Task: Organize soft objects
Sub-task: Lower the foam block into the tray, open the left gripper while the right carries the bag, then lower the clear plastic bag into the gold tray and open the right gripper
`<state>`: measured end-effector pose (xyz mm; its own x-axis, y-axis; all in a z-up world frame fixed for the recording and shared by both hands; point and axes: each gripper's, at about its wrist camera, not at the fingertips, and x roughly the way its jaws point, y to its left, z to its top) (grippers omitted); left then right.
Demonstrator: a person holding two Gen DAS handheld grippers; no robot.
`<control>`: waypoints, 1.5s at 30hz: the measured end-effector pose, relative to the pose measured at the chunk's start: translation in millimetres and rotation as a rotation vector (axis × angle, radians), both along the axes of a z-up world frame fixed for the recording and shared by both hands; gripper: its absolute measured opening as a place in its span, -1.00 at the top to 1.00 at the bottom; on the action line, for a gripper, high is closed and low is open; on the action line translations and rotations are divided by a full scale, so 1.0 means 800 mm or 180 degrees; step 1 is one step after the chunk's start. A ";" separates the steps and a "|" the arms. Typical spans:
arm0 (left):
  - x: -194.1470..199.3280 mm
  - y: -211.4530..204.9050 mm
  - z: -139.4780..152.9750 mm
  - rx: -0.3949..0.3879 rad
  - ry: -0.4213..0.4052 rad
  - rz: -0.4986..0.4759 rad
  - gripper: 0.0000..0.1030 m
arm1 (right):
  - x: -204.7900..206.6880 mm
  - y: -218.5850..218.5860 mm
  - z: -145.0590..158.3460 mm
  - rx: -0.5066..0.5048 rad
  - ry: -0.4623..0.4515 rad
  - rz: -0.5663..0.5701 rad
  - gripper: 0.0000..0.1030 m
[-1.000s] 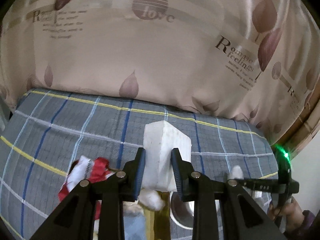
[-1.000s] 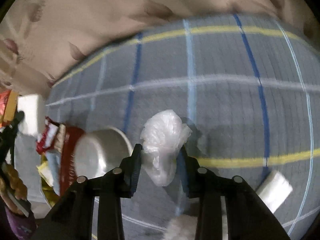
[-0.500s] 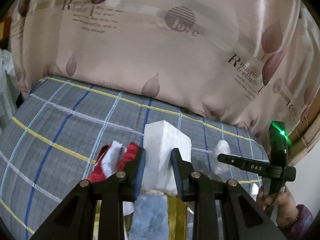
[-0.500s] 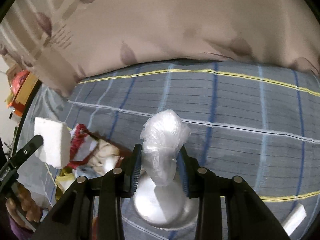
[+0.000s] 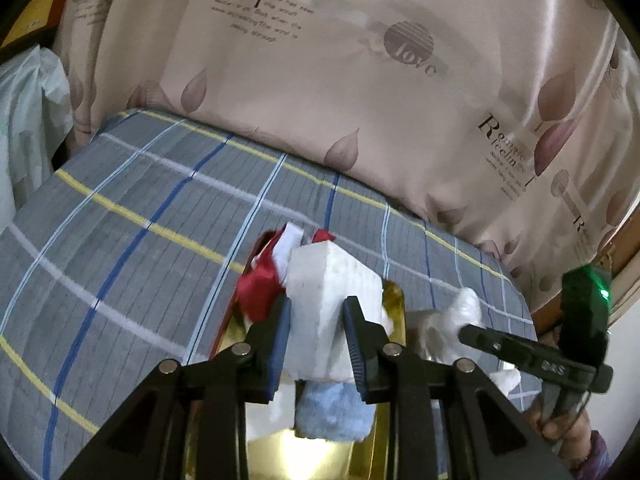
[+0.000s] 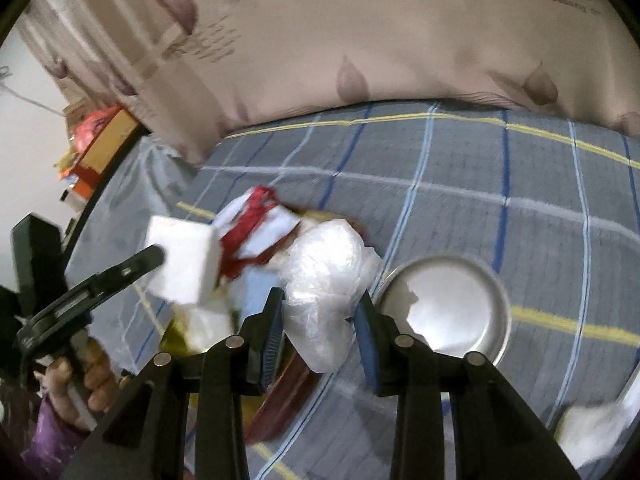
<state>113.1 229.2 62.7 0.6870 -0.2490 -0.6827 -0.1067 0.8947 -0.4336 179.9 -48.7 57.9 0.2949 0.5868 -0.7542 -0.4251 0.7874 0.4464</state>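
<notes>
My left gripper (image 5: 318, 340) is shut on a white foam block (image 5: 332, 292), held above a gold tray (image 5: 394, 308). In that tray lie a red and white cloth (image 5: 268, 280) and a light blue sponge (image 5: 332, 412). My right gripper (image 6: 320, 332) is shut on a crumpled clear plastic bag (image 6: 324, 276), hanging just right of the tray. The right wrist view shows the left gripper (image 6: 160, 258) with the foam block (image 6: 182, 264) at left, over the red and white cloth (image 6: 256, 228). The left wrist view shows the right gripper (image 5: 466, 330) and its plastic bag (image 5: 460, 312) at right.
A round metal dish (image 6: 448, 304) sits on the plaid bedsheet (image 6: 480, 184) right of the tray. A white foam piece (image 6: 592, 428) lies at the lower right. A leaf-print curtain (image 5: 360, 80) hangs behind the bed. Boxes (image 6: 100, 136) stand off the bed's left side.
Both grippers have swung left across the bed with their loads. The tray with the cloth and blue sponge now lies under the left gripper. The metal dish has passed to the right of the right gripper.
</notes>
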 end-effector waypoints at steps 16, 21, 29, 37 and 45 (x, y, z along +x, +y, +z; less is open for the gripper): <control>-0.055 -0.017 -0.049 0.0013 0.0205 -0.0123 0.46 | -0.103 -0.022 -0.008 0.0165 0.0071 0.0039 0.38; -0.062 -0.027 -0.059 0.0090 0.0215 -0.0174 0.45 | -0.108 -0.023 -0.006 0.0160 0.0048 0.0043 0.38; -0.073 -0.029 -0.068 0.0140 0.0217 -0.0175 0.39 | -0.113 -0.021 -0.007 0.0159 0.0081 0.0045 0.38; -0.084 -0.040 -0.077 0.0447 0.0249 -0.0199 0.39 | -0.118 -0.018 -0.010 0.0155 0.0120 0.0053 0.38; -0.107 -0.040 -0.070 0.0760 0.0194 0.0066 0.25 | -0.121 -0.016 -0.011 0.0140 0.0104 0.0063 0.38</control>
<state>27.7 197.2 6.4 0.6460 -0.0618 -0.7608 -0.1456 0.9684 -0.2023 83.4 -61.6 49.4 0.2586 0.6249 -0.7366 -0.4250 0.7584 0.4942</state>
